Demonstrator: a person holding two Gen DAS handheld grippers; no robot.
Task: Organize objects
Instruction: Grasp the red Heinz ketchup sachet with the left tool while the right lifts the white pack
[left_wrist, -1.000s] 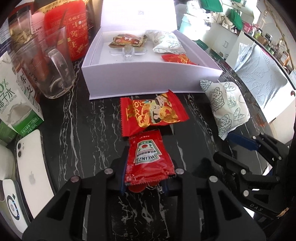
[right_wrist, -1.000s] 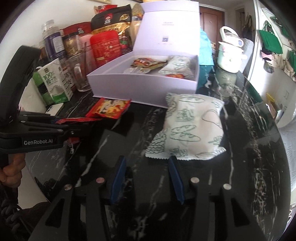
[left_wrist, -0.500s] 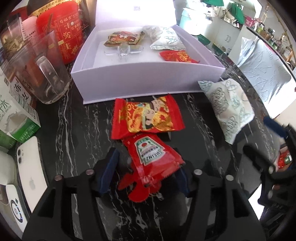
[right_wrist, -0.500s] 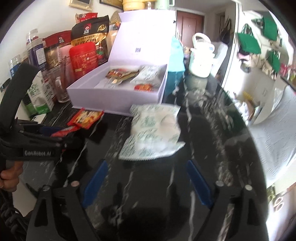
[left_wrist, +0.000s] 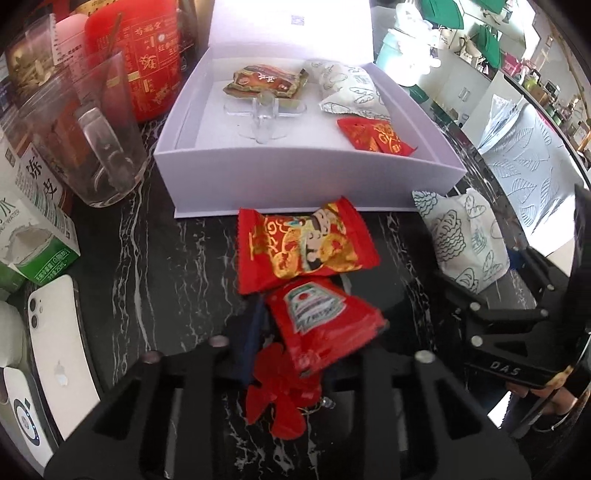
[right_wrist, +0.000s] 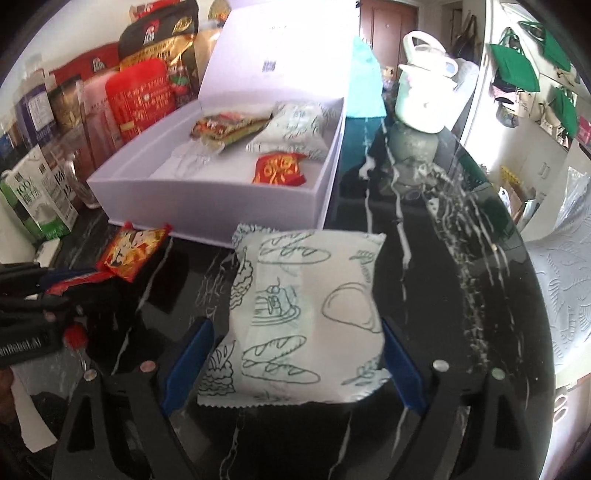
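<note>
My left gripper (left_wrist: 310, 332) is shut on a red Heinz ketchup packet (left_wrist: 321, 321), held tilted just above the black marble table. A red snack packet (left_wrist: 303, 243) lies just ahead of it, in front of the open white box (left_wrist: 306, 173). The box holds a brown snack packet (left_wrist: 264, 79), a white bread packet (left_wrist: 347, 88), a small red packet (left_wrist: 375, 134) and a clear plastic piece (left_wrist: 264, 110). My right gripper (right_wrist: 295, 354) is open, its blue fingers on either side of a white bread-print packet (right_wrist: 306, 317) that lies on the table.
A glass mug (left_wrist: 85, 129), a red canister (left_wrist: 142, 55) and a coconut water carton (left_wrist: 26, 229) stand left of the box. A white phone (left_wrist: 59, 350) lies at the left edge. A white kettle (right_wrist: 424, 96) stands behind the box's right side.
My left gripper closed on the ketchup packet and lifted and tilted it. My right gripper opened wide and moved forward around the white bread-print packet.
</note>
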